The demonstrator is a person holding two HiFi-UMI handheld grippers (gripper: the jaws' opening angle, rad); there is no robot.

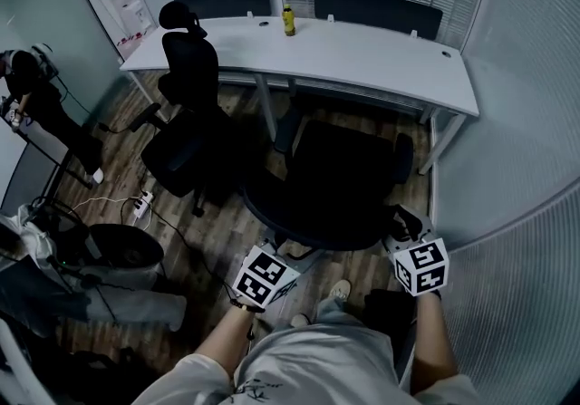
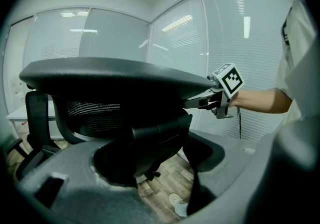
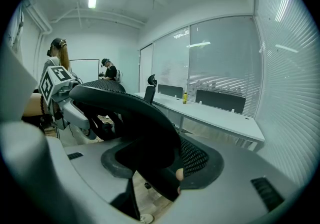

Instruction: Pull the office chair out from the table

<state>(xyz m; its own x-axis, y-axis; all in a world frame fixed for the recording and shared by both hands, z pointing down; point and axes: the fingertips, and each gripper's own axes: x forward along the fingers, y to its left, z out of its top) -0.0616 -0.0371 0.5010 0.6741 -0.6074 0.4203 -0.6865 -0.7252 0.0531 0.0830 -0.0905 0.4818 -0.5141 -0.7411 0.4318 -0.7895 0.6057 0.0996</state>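
The black mesh-backed office chair (image 1: 335, 186) stands on the wood floor on my side of the long white table (image 1: 362, 59), its backrest toward me. My left gripper (image 1: 288, 252) is shut on the left end of the backrest's top rim (image 2: 115, 75). My right gripper (image 1: 399, 222) is shut on the right end of the same rim (image 3: 135, 118). In the left gripper view the right gripper (image 2: 220, 95) shows across the rim. In the right gripper view the left gripper (image 3: 60, 97) shows at the far side.
A second black chair with a headrest (image 1: 186, 122) stands to the left by the table. A yellow bottle (image 1: 288, 21) is on the tabletop, with two dark chairs (image 1: 376, 9) behind. A person (image 1: 36, 95), a power strip (image 1: 140, 206) and cables are at left. Glass walls close the right.
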